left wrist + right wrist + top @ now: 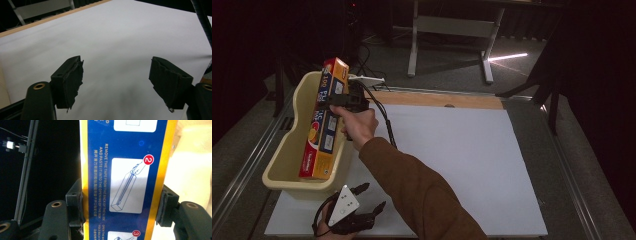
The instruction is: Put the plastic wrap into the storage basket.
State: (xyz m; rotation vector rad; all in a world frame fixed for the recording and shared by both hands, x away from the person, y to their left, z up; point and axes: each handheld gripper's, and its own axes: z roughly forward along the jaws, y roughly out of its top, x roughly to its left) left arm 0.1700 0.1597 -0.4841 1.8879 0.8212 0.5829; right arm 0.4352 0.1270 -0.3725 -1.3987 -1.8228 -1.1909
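Two grippers in play at a table covered by a white sheet [462, 165], with a strip of bare wood [437, 100] along its far edge. Right gripper [343, 100], held in the right hand [358, 125], reaches across to the left side; brown sleeve [422, 195] runs diagonally from the bottom of the high view. Its jaws are pressed against the two long sides of a long box [324, 120], pinching it across its width. Box is orange and yellow on the outside faces, with a blue panel carrying white instruction diagrams. In the right gripper view the blue panel of the long box [125, 177] sits squarely between the jaws, printed with numbered steps 2 and 3 and the words "REMOVE THE TAPE FROM THE BACK OF THE SLIDE". Box stands tilted, lower end down inside a cream plastic tub [287, 160], upper end leaning up over the tub's far rim. Tub sits at the left edge of the table, partly over the sheet. Left gripper [369, 197] lies low at the near left corner, just beside the tub's near wall, grey three-cornered plate on top. Its jaws are spread wide, nothing between them; in the left gripper view the left gripper [116, 75] looks out over the bare white sheet [112, 37].
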